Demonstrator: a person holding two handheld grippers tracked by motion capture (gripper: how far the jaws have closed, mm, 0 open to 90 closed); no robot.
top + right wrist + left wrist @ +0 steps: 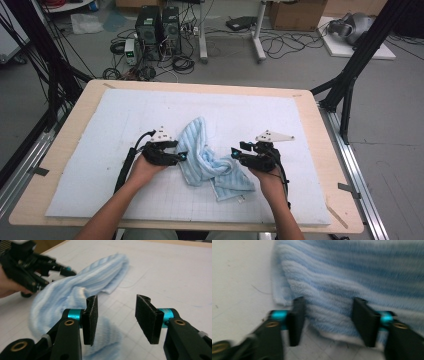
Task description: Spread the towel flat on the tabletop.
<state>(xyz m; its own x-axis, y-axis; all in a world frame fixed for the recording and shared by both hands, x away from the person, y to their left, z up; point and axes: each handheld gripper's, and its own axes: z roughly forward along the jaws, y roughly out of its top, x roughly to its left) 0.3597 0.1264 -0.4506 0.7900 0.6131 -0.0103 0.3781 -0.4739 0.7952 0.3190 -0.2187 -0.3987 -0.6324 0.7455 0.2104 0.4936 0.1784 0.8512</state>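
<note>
The right tool (pixel 116 320) hangs with its black pads parted and bare above the white gridded mat (pixel 175 277), a crumpled blue-striped towel (pixel 82 290) beneath its left pad, the left tool (pixel 65 270) touching the towel's far side.

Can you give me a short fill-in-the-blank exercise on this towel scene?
1. The crumpled towel has stripes of white and light ____.
2. The towel lies on a white mat that covers a ____ table.
3. In the high view, the towel lies ____ the left gripper and the right gripper.
4. In the right gripper view, the gap between that gripper's black jaws is ____.

Missing words: blue; wooden; between; empty
</note>
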